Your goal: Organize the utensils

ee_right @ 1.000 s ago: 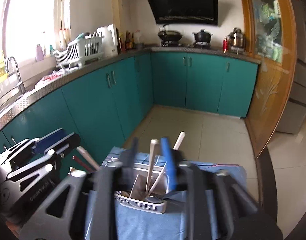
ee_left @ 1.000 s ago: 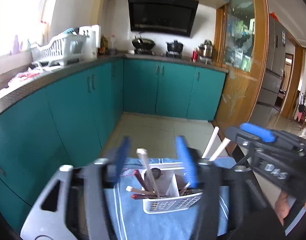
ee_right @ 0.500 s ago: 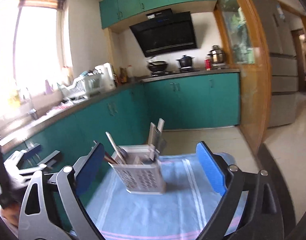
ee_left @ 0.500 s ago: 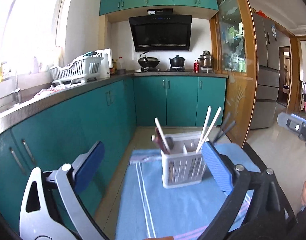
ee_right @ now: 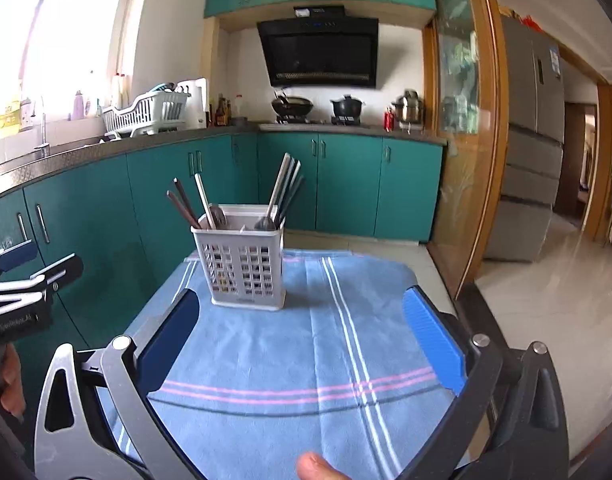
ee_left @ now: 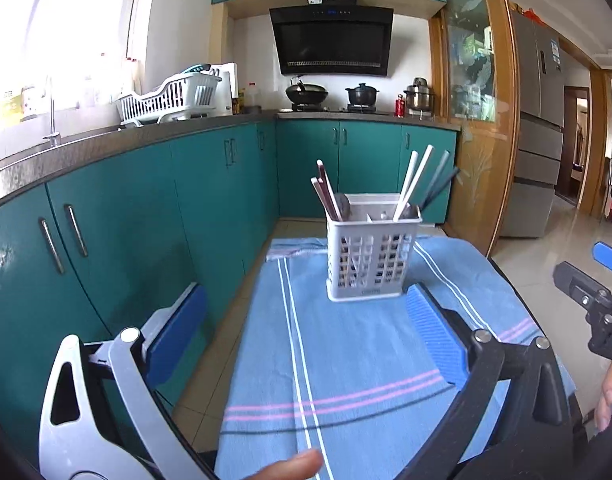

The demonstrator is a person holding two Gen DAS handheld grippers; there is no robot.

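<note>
chopsticks in light plastic caddy look thin and slippery, better pinched mid-shaft; left gripper and right gripper both spread, empty.

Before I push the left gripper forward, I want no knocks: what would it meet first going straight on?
Probably the white utensil caddy. It stands upright on the blue cloth, ahead of the open left gripper and slightly right of its centre line. Depth is unclear, so the right finger might catch it first.
</note>
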